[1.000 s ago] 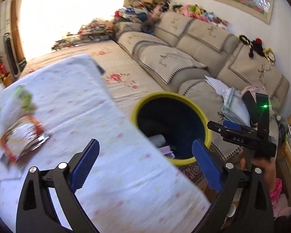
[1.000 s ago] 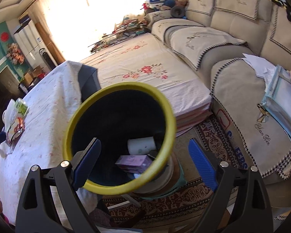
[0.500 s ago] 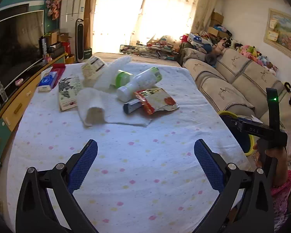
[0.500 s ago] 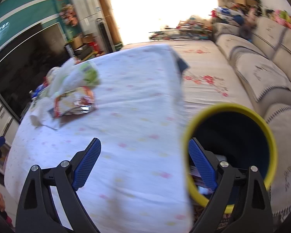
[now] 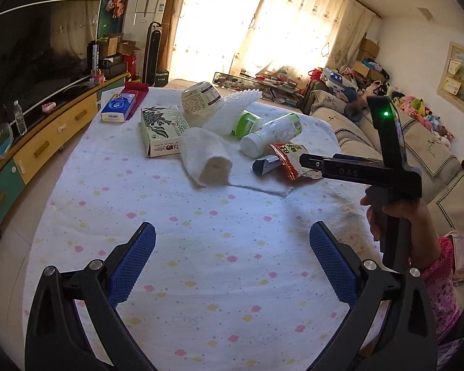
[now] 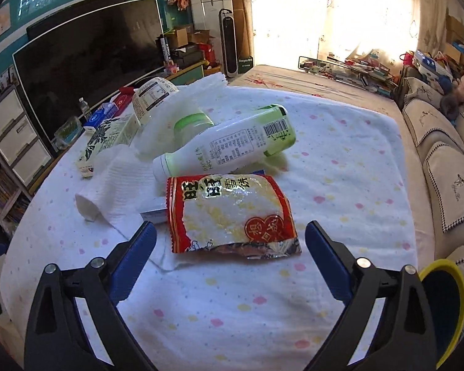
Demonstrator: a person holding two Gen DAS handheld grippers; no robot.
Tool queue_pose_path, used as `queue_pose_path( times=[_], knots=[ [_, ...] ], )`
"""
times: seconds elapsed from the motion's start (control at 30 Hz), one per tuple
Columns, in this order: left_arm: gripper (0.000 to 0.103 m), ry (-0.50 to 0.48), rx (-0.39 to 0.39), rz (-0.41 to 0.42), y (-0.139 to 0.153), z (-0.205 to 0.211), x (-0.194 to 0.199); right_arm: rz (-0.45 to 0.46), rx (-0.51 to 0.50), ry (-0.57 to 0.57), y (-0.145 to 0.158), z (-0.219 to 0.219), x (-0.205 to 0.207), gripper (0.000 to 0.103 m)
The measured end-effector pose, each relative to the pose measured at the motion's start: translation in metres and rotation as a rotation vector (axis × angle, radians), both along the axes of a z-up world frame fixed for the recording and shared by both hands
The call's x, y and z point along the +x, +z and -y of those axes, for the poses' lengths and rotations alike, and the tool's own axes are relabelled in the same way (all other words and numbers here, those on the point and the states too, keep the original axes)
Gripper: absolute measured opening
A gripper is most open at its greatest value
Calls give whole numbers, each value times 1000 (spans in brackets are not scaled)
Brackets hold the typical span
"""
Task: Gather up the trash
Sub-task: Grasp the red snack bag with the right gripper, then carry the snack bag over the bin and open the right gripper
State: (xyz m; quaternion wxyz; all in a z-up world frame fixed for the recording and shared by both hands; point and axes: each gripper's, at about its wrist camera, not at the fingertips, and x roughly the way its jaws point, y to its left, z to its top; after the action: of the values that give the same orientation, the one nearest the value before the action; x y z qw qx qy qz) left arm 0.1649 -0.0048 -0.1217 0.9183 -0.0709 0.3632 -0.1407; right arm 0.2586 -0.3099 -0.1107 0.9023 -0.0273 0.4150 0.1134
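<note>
In the left wrist view, the left gripper (image 5: 232,247) stood wide open over a bare stretch of the spotted tablecloth (image 5: 201,278), with nothing between its blue pads. Most of the trash still lay on the far half of the table: a blue tissue pack (image 5: 118,108), a flat carton (image 5: 162,130), a paper tub (image 5: 201,99) on its side, a roll of white towel (image 5: 205,159), a green-lidded cup (image 5: 248,122), a white bottle (image 5: 270,135) lying down, a small dark tube (image 5: 267,165) and a red snack wrapper (image 5: 289,160). The person's hand (image 5: 396,219) held the other tool near that wrapper. In the right wrist view, the right gripper (image 6: 230,244) had its jaws opening, nearly as wide as they go, with the torn wrapper (image 6: 232,213) lying flat on the cloth just ahead and between the pads, untouched by either. The bottle (image 6: 225,145) lay just behind it, the towel roll (image 6: 105,185) to the left. The yellow-rimmed bin (image 6: 445,306) showed at the lower right edge, beside the table, its contents out of sight. Judging by this, collection was far from finished; every item seen on the table remained to be picked up, the wrapper likely next.
</note>
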Motion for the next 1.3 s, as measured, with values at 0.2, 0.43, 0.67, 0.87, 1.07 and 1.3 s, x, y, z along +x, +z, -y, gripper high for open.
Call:
queue_pose_path(
  times=[0.2, 0.43, 0.67, 0.87, 1.07, 1.3],
  knots=[
    [98, 6, -20, -17, -8, -5, 5, -45, -23, 17, -17, 4, 24, 96],
    [98, -4, -15, -29, -10, 2, 8, -83, 18, 24, -28, 10, 31, 76],
    [98, -13, -10, -32, -11, 9, 11, -60, 38, 11, -21, 18, 14, 28],
    [98, -28, -8, -31, -12, 14, 11, -19, 75, 25, -5, 24, -10, 11],
    [98, -39, -6, -26, -11, 17, 12, 15, 141, 3, 13, 44, -37, 11],
    [98, -69, 10, -14, -6, 28, 11, 55, 173, -109, 25, 92, -71, 11]
  ],
)
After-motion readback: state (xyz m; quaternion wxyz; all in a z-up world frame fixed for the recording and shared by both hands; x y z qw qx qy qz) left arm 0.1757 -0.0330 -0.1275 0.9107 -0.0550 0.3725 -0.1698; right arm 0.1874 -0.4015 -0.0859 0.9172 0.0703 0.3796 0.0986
